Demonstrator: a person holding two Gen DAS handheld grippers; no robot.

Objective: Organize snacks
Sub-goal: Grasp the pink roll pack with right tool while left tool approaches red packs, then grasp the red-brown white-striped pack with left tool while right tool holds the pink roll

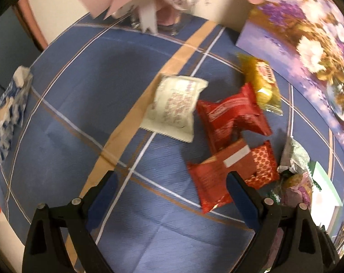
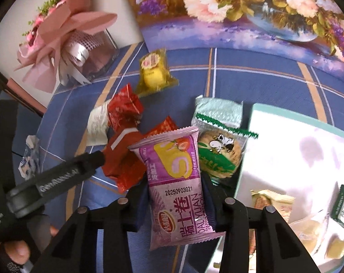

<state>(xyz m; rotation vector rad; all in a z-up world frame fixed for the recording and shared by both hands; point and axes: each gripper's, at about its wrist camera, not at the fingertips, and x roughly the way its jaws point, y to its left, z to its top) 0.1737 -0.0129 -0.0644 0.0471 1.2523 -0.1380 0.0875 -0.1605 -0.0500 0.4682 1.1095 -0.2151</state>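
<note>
- Blue plaid tablecloth (image 1: 81,104), snacks scattered.
- Right gripper (image 2: 175,195) clamps purple Swiss roll packet (image 2: 174,182), hiding snacks behind.
- Left gripper (image 1: 172,195) gapes wide, empty; view blurred.

Blue plaid tablecloth (image 1: 65,118); floral painting (image 2: 240,6).

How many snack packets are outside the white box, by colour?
Red packets: 3
Green packets: 2
Yellow packet: 1
White packet: 1
Purple packet: 1
Blue-and-white packet: 1
Total: 9
</note>
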